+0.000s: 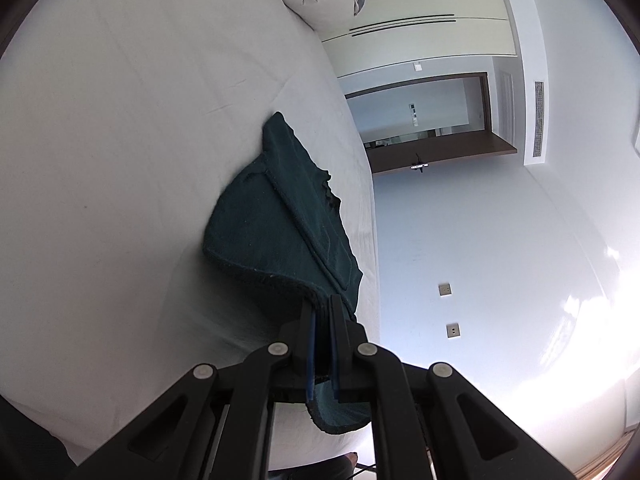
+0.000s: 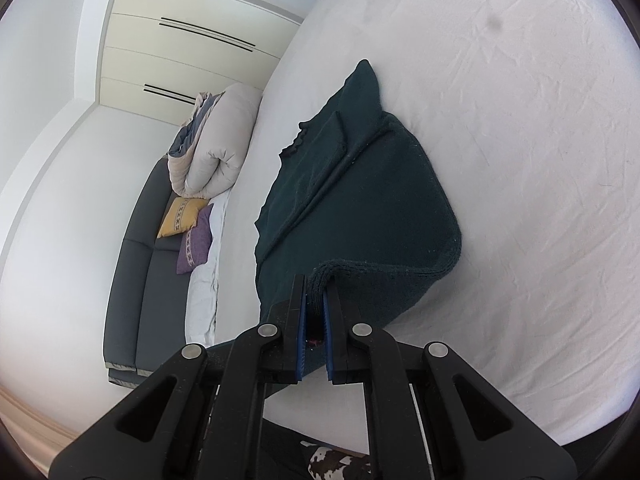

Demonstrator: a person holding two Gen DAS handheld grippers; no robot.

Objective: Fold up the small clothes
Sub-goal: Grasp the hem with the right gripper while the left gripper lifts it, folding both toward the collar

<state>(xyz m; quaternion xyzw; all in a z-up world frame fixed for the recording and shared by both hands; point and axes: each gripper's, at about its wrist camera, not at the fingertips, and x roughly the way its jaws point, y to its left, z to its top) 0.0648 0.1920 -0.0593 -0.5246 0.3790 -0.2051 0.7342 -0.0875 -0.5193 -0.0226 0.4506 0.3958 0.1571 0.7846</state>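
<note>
Left gripper [image 1: 322, 306]: jaws drawn nearly together, with the near hem of the dark green garment [image 1: 276, 224] pinched between the blue pads [image 1: 311, 344]; a flap of the cloth is seen hanging below the jaws.

Right gripper [image 2: 316, 288]: jaws likewise closed to a narrow gap, with a thick folded edge of the same dark green garment [image 2: 356, 196] clamped between them.

Garment: knitted, held up at its near edge by both grippers, its far part laid on the white bed sheet [image 2: 520, 160]. A raised seam or folded band is seen running lengthwise across it, and a scalloped edge is shown on the side toward the bed's border. One far corner is peaked upward.

Bed sheet: lightly creased around the garment, with a small dark spot [image 2: 496, 22] beyond the garment's far corner.

Rolled beige duvet [image 2: 218, 148]: placed well beyond the garment, at the bed's far end.

Yellow cushion [image 2: 180, 216] and purple cushion [image 2: 196, 244]: set touching on a grey sofa [image 2: 136, 280], beside the bed.

Cream wardrobe [image 2: 160, 60]: behind the duvet.
</note>
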